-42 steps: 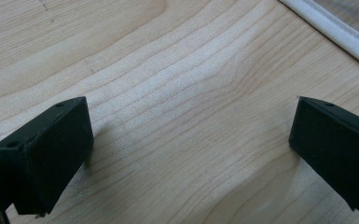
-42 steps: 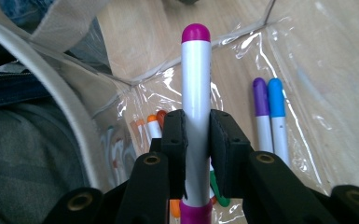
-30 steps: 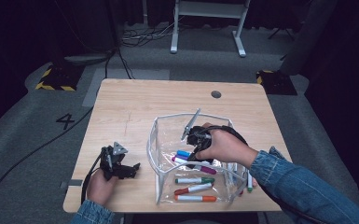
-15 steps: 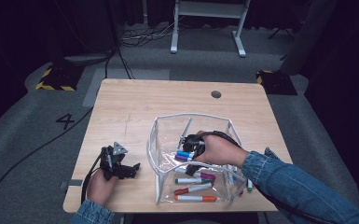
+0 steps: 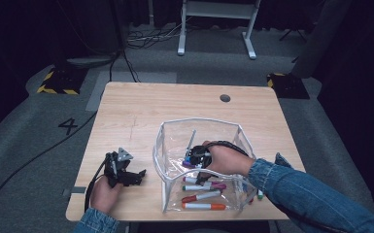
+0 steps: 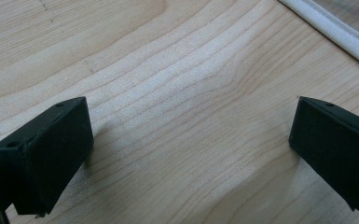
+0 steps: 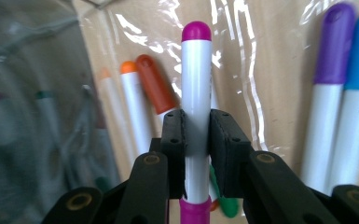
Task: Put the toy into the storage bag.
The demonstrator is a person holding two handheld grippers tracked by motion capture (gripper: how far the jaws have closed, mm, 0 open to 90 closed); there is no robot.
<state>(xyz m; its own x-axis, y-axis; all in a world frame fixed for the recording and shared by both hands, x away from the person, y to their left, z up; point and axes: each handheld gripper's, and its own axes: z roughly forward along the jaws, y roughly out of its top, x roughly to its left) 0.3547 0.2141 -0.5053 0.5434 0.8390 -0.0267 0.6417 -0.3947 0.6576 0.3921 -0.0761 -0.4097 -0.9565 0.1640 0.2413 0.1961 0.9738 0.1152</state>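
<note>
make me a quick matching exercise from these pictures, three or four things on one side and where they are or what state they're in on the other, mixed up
Things:
1. left claw
2. right claw
3. orange-capped marker
4. round hole

Places or states:
A. shut on the magenta-capped marker
B. in the far right of the table
C. open over bare wood
D. lying in the clear pouch, nearest the person

Pairs: 1-C, 2-A, 3-D, 4-B

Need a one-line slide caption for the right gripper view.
Right tool clamps a magenta-capped marker above the clear pouch holding more markers.
</note>
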